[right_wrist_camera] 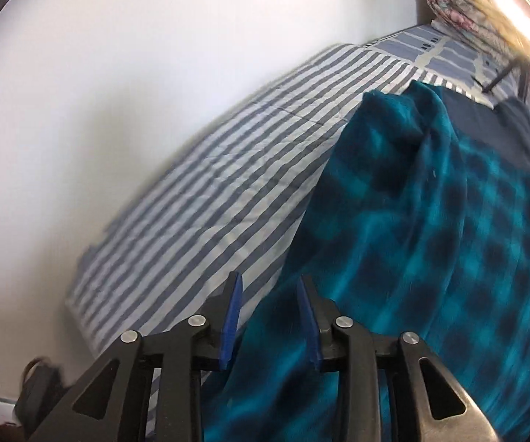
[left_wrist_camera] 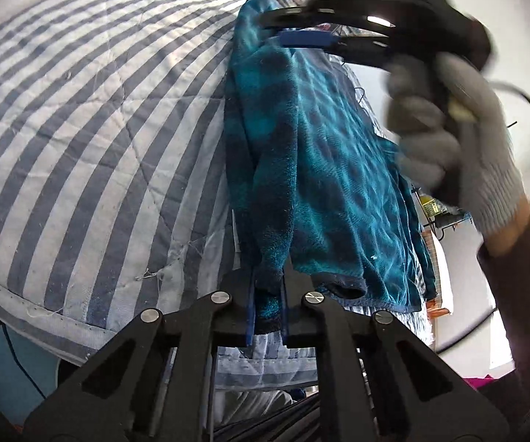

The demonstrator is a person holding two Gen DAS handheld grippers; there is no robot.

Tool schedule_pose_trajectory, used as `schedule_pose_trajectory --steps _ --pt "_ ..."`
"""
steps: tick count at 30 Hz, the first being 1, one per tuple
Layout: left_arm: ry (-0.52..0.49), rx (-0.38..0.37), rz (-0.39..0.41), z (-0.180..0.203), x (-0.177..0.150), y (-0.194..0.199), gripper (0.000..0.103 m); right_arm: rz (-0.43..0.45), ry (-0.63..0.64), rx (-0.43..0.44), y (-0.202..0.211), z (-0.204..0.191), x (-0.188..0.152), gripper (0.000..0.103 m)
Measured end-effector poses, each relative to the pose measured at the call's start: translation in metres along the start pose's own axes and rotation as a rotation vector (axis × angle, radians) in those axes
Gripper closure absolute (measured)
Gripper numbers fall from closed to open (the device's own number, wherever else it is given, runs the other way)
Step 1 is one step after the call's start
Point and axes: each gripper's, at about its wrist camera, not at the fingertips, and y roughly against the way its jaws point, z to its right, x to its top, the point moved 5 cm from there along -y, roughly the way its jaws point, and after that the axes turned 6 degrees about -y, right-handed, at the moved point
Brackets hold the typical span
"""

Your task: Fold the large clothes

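My left gripper (left_wrist_camera: 267,309) is clamped on a fold of the teal plaid garment (left_wrist_camera: 323,169), which runs lengthwise up the centre of the frame over the striped quilt (left_wrist_camera: 91,140). My right gripper (right_wrist_camera: 270,316) stands apart, pinching nothing, with the cloth filling the right half of its view, so it is nearer the far end.

A striped quilt (left_wrist_camera: 91,140) covers the bed, running along a white wall (right_wrist_camera: 125,73). At its far end lies a floral bundle (right_wrist_camera: 449,2) (perhaps bedding, too blurred to tell). A dark object (right_wrist_camera: 34,386) sits on the floor.
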Motion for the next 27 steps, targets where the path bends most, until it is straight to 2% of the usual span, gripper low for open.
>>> schedule_pose_trajectory --steps 3,5,7,8,9,11,13,14,15,16,17,19,22,27 --pt "-0.022 0.001 0.014 0.007 0.002 0.004 0.096 -0.064 0.031 -0.077 -0.026 -0.003 0.013 0.07" --pt "-0.034 0.003 0.026 0.011 0.003 0.007 0.097 -0.109 0.074 -0.177 -0.048 -0.003 0.017 0.071" --pt "-0.044 0.002 0.037 0.013 0.003 0.01 0.097 -0.145 0.097 -0.218 -0.062 -0.001 0.016 0.089" --pt "-0.052 0.003 0.039 0.014 0.003 0.011 0.097 -0.154 0.095 -0.221 -0.068 0.001 0.015 0.092" --pt "-0.062 0.008 0.04 0.014 0.002 0.012 0.097 -0.15 0.083 -0.211 -0.072 0.002 0.015 0.098" --pt "-0.063 0.016 0.032 0.012 -0.001 0.012 0.097 -0.134 0.015 -0.159 -0.075 0.009 0.018 0.1" --pt "-0.05 0.009 0.028 0.007 -0.002 0.014 0.097 -0.09 -0.041 -0.058 -0.066 0.014 0.021 0.099" --pt "-0.045 0.006 0.029 0.006 -0.001 0.015 0.097 -0.05 -0.06 -0.004 -0.054 0.014 0.023 0.095" --pt "-0.039 0.001 0.03 0.004 -0.001 0.016 0.097 -0.023 -0.075 0.018 -0.044 0.017 0.024 0.081" --pt "-0.033 -0.006 0.032 0.004 0.0 0.017 0.097 0.031 -0.092 0.064 -0.027 0.019 0.023 0.077" --pt "-0.027 -0.014 0.034 0.004 0.001 0.019 0.097 0.078 -0.101 0.089 -0.01 0.024 0.019 0.077" --pt "-0.017 -0.027 0.037 0.002 0.003 0.019 0.097 0.101 -0.107 0.073 0.007 0.034 0.009 0.081" --pt "-0.016 -0.038 0.045 0.005 0.005 0.021 0.097 0.085 -0.101 0.08 0.017 0.04 -0.018 0.085" --pt "-0.043 -0.017 0.051 0.013 0.005 0.021 0.097 0.01 -0.106 0.052 -0.013 0.038 -0.051 0.085"
